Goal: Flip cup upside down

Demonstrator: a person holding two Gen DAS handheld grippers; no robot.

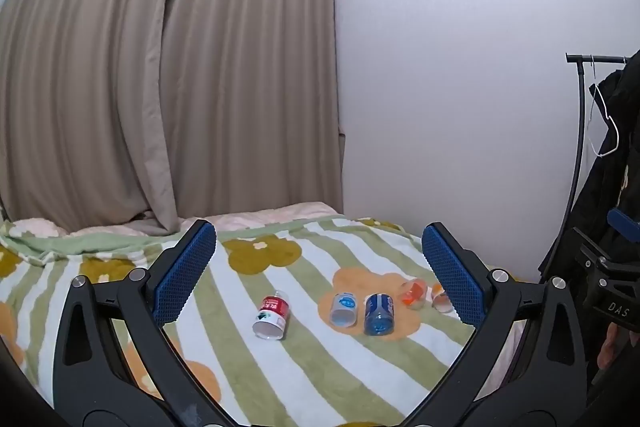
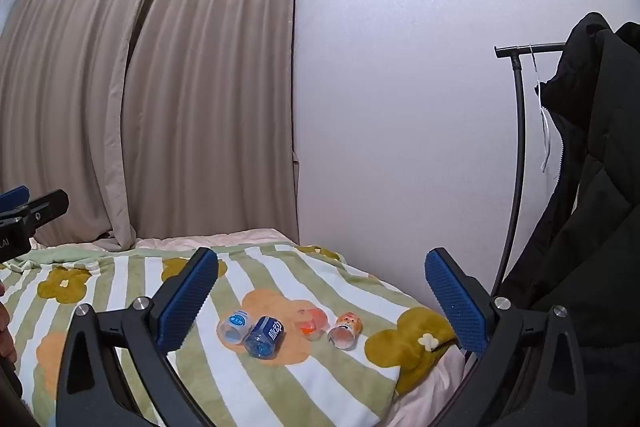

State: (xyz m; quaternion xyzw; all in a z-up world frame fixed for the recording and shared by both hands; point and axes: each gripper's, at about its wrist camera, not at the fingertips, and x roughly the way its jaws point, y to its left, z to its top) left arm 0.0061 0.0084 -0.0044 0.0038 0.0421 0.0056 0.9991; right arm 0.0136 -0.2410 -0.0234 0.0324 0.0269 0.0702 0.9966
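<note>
Five small cups lie on their sides on a striped, flower-print blanket (image 1: 240, 347) spread over a bed (image 2: 208, 241), mouths turned toward the cameras; none stands on its rim, so the flip is judged not yet begun. The red cup (image 1: 272, 315) lies alone nearer the middle of the bed; the pale-blue cup (image 1: 344, 309) and dark-blue cup (image 1: 379, 313) lie side by side on an orange flower, close enough that contact cannot be ruled out; the orange cup (image 1: 413, 294) and a last cup (image 1: 440, 298) lie beyond, toward the bed's right edge by the wall (image 1: 460, 87).

The left gripper (image 1: 318, 273) hangs above the bed with its blue pads spread wide and nothing between them; the right gripper (image 2: 320, 299) does likewise, its gap framing the four right-hand cups, a pose that looks like lining up an approach, though which cup is meant cannot be told.

The red cup falls outside the right wrist view; the last cup is half hidden behind a pad in the left view, though the right view shows its cartoon print; labels are too small to read. A curtain (image 1: 160, 87) closes the far side, and a dark coat (image 2: 592, 187) on a rack is cut by the frame.
</note>
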